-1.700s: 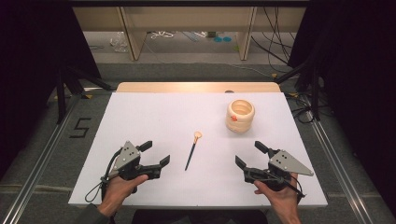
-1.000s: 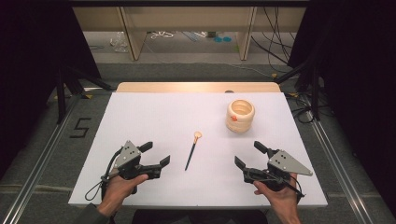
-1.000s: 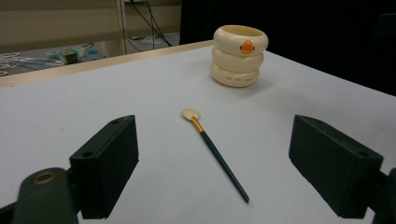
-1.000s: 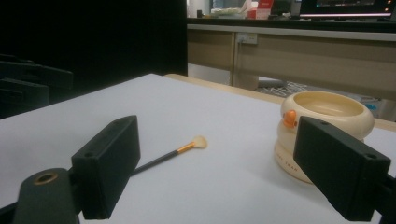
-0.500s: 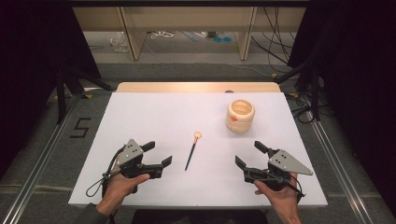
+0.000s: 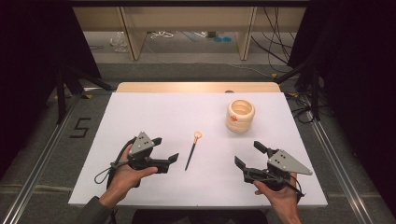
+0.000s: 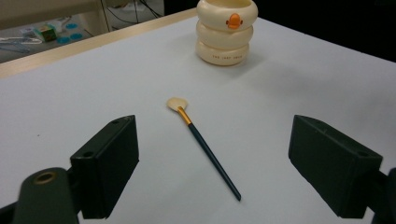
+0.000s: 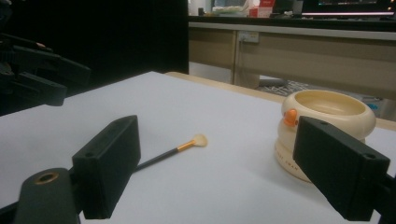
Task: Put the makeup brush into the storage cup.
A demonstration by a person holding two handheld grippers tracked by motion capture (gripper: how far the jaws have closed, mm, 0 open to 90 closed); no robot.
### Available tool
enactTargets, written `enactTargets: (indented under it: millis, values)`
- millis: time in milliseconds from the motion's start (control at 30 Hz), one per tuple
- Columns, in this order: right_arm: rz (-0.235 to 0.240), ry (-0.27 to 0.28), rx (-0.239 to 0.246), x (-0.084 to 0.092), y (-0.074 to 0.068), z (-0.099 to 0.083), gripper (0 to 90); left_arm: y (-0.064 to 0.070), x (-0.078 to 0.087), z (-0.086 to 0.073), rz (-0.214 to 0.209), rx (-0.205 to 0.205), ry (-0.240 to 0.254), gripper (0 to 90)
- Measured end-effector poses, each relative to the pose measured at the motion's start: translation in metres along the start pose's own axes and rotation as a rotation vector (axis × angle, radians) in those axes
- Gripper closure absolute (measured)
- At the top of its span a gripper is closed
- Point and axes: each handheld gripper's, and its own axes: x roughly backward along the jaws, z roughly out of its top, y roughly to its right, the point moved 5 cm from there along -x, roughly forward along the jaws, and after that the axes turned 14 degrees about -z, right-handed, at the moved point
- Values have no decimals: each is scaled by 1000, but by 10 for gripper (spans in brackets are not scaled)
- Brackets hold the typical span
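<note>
Nearest the person, the left gripper (image 6: 165, 150) sits in the left hand (image 6: 122, 176) just above the white table (image 6: 154, 114), its jaws spread wide with nothing between them — through the left gripper view the two black jaws frame bare table and touch neither object. The right gripper (image 6: 250, 155), held by the right hand (image 6: 280, 198) toward the near right corner, is likewise gaping and empty; in the right gripper view its jaws stand well apart, clear of everything.

Between the two grippers, a little farther out, lies a small brush (image 6: 192, 150) flat on the table — dark slim handle toward the person, an orange ferrule and a pale fan-shaped tip (image 7: 177, 103) pointing away. It lies just beside the left gripper's jaw tips, untouched.

Farther back and to the right stands a cream ribbed cup (image 6: 240, 115), upright, with a small orange duck-bill mark (image 7: 233, 20) on its side. It is well apart from the brush.

Beyond the white surface, a wooden table edge (image 6: 196, 87) shows, then a floor with cables.
</note>
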Motion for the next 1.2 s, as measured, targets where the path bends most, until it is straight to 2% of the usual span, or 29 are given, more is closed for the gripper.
enactTargets:
  millis: [100,133,167,200,300,400,500,633,667,767,1200]
  values:
    - [4,-9,2,0,-1,0,158,-2,-5,5,-2,-14,-45,160]
    - [15,-23,-27,1,-3,-1,158,-2,-9,7,-2,-7,-67,160]
    - [15,-24,-27,1,-3,-1,158,-2,-9,7,-2,-7,-67,160]
    - [15,-24,-27,1,-3,-1,158,-4,-11,8,-1,-26,-104,160]
    - [19,-24,-24,1,-4,-1,159,-5,-18,11,-4,-47,-151,161]
    - [16,-27,-14,1,-3,-1,159,-8,-24,14,-5,-50,-188,162]
    - [14,-39,8,2,-3,-1,160,-11,-32,17,-22,-18,-206,164]
    - [13,-48,8,3,-4,-2,160,-12,-37,18,-32,-16,-228,164]
    - [18,-36,3,2,-4,-1,160,-14,-40,17,-37,5,-234,164]
    - [21,-34,0,1,-5,-1,161,-16,-44,16,-35,-3,-262,164]
    - [23,-36,7,2,-6,-2,161,-27,-69,17,-48,16,-329,171]
